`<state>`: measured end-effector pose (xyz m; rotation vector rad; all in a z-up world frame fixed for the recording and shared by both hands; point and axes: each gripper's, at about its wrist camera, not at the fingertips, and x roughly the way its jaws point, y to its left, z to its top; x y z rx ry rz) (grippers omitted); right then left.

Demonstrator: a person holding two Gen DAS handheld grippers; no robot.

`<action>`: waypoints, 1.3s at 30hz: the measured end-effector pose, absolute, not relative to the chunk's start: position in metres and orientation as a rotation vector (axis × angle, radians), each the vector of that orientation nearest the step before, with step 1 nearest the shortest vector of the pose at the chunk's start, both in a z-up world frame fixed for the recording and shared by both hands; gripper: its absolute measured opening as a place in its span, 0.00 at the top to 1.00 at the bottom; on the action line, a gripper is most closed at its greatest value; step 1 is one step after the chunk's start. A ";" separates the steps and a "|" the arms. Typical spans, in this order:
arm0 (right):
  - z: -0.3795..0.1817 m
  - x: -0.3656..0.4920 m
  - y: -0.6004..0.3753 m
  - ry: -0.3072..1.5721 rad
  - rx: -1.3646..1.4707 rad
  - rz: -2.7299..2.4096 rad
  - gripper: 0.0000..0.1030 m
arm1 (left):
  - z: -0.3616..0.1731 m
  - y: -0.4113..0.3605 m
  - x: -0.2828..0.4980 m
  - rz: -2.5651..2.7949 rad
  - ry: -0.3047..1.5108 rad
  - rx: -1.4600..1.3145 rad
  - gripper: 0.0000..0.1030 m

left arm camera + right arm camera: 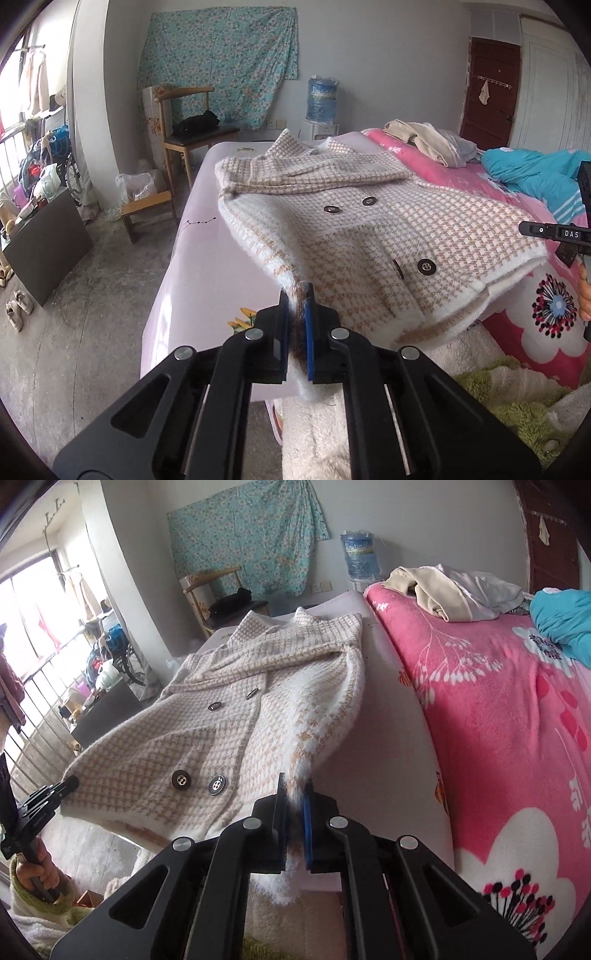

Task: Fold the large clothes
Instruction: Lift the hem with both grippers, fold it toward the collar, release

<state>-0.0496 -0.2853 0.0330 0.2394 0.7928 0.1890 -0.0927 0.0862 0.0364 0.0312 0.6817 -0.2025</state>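
A cream and tan houndstooth coat point(388, 225) with dark round buttons lies on a pale lilac bed surface point(192, 258), collar at the far end. Its near hem is lifted off the bed. My left gripper point(297, 295) is shut on the fluffy left hem corner. My right gripper point(295, 786) is shut on the right hem corner of the coat point(207, 716). In the right wrist view the left gripper point(72, 784) shows at the left, held by a hand in a green cuff. The right gripper's body point(554, 234) pokes in at the right edge of the left wrist view.
A pink flowered blanket point(498, 720) covers the right side of the bed, with a beige and grey clothes pile point(454, 590) and a teal quilt point(535, 173) on it. A wooden chair point(192, 129), a stool point(147, 214) and a water dispenser point(321, 99) stand beyond the bed.
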 end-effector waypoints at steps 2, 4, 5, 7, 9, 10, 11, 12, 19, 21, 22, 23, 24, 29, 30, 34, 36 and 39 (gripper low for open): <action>0.031 -0.069 -0.286 0.811 0.251 0.190 0.94 | 0.038 0.089 -0.105 -0.204 0.699 0.008 0.94; 0.027 -0.084 -0.289 0.824 0.276 0.196 0.94 | 0.038 0.093 -0.116 -0.200 0.710 -0.017 0.94; 0.023 -0.088 -0.290 0.835 0.291 0.194 0.94 | 0.037 0.094 -0.119 -0.194 0.715 -0.026 0.94; 0.014 -0.090 -0.292 0.853 0.324 0.188 0.94 | 0.032 0.094 -0.120 -0.172 0.724 -0.028 0.94; 0.006 -0.084 -0.294 0.873 0.373 0.193 0.93 | 0.026 0.093 -0.116 -0.160 0.737 -0.043 0.94; 0.006 -0.078 -0.296 0.878 0.397 0.199 0.93 | 0.025 0.093 -0.113 -0.163 0.740 -0.058 0.94; 0.008 -0.071 -0.297 0.874 0.409 0.206 0.93 | 0.027 0.094 -0.107 -0.164 0.738 -0.066 0.94; 0.011 -0.065 -0.298 0.865 0.417 0.210 0.93 | 0.029 0.094 -0.102 -0.164 0.732 -0.068 0.94; 0.029 0.010 -0.294 0.786 0.461 0.235 0.93 | 0.046 0.100 -0.031 -0.147 0.716 -0.104 0.94; 0.028 0.034 -0.291 0.784 0.459 0.239 0.93 | 0.047 0.102 -0.005 -0.153 0.726 -0.131 0.94; 0.028 0.047 -0.290 0.785 0.456 0.237 0.93 | 0.047 0.104 0.009 -0.152 0.734 -0.139 0.94; 0.027 0.059 -0.289 0.787 0.457 0.234 0.92 | 0.045 0.105 0.022 -0.151 0.746 -0.147 0.93; 0.026 0.070 -0.288 0.788 0.460 0.235 0.92 | 0.043 0.107 0.034 -0.150 0.757 -0.157 0.93; 0.002 0.123 -0.289 0.847 0.493 0.210 0.87 | 0.024 0.127 0.087 -0.157 0.836 -0.276 0.87; -0.006 0.131 -0.291 0.866 0.502 0.205 0.83 | 0.018 0.131 0.095 -0.167 0.858 -0.309 0.85; -0.031 0.141 -0.305 0.920 0.564 0.175 0.58 | -0.002 0.149 0.109 -0.145 0.906 -0.410 0.34; -0.032 0.137 -0.313 0.905 0.556 0.131 0.43 | -0.004 0.156 0.107 -0.134 0.881 -0.424 0.30; -0.027 0.128 -0.318 0.881 0.530 0.117 0.42 | -0.001 0.159 0.102 -0.138 0.864 -0.424 0.30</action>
